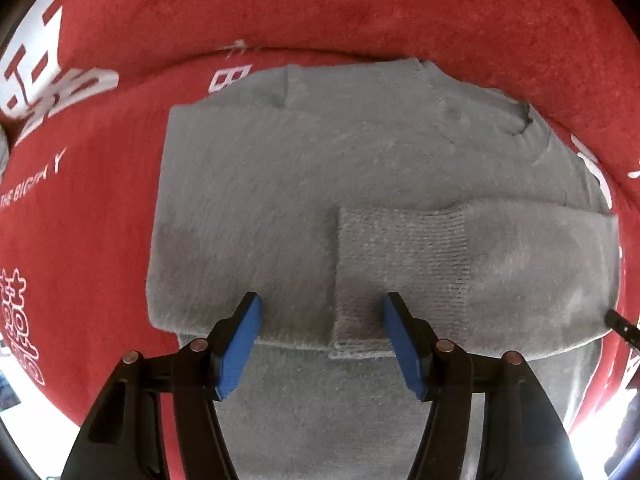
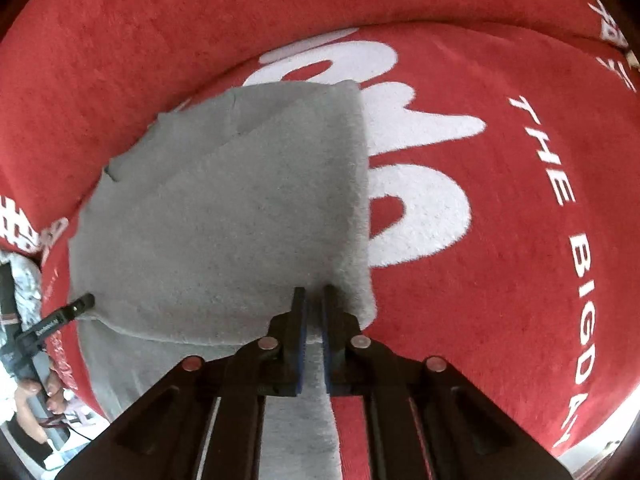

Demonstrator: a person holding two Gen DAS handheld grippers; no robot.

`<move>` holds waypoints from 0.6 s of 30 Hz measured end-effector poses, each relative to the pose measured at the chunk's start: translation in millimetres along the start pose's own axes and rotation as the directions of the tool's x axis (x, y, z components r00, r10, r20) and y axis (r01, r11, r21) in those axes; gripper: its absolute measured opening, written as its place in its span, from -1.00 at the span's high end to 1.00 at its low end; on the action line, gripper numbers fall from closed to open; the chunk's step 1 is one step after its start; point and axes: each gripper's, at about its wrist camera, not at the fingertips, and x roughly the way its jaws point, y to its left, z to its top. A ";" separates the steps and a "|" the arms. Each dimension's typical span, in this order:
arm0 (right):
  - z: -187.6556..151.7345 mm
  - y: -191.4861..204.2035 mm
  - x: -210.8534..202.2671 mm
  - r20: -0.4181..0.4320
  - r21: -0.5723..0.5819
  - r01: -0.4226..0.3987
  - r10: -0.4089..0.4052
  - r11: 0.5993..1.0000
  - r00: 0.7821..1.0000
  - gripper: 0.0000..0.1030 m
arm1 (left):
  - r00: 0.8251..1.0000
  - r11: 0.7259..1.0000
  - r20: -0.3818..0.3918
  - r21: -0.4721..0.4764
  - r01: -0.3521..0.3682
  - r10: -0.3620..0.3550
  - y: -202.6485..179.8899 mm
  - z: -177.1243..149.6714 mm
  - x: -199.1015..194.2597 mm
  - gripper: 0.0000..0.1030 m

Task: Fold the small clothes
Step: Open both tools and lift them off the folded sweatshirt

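A grey knitted sweater [image 1: 320,168] lies partly folded on a red carpet. In the left wrist view a sleeve with a ribbed cuff [image 1: 400,264] is laid across its near folded edge. My left gripper [image 1: 322,308] points straight down over that edge, open, its blue pads on either side of the cuff's end. In the right wrist view my right gripper [image 2: 314,300] is shut on the sweater [image 2: 224,208] at its near right corner, with grey cloth pinched between the pads. One left finger [image 2: 76,304] shows at the sweater's left edge.
The red carpet [image 2: 500,240] carries large white lettering and spreads around the sweater on all sides. A raised red fold or rim [image 1: 360,12] runs behind the garment. A person's hand [image 2: 36,392] shows at the lower left of the right wrist view.
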 end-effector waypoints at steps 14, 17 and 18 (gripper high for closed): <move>-15.3 15.2 -29.1 -0.043 0.014 -0.035 0.035 0.999 0.998 0.83 | 0.998 0.998 -0.043 0.051 -0.042 0.045 -22.0 -11.5 -29.7 -0.25; -21.5 22.1 -29.8 -0.067 0.002 -0.055 0.055 0.998 0.996 0.83 | 0.998 0.998 -0.049 0.051 -0.037 0.040 -27.3 -23.9 -36.3 -0.25; -23.2 24.4 -29.0 -0.075 0.002 -0.059 0.059 0.998 0.995 0.83 | 0.998 0.998 -0.052 0.053 -0.037 0.040 -28.1 -27.3 -39.1 -0.25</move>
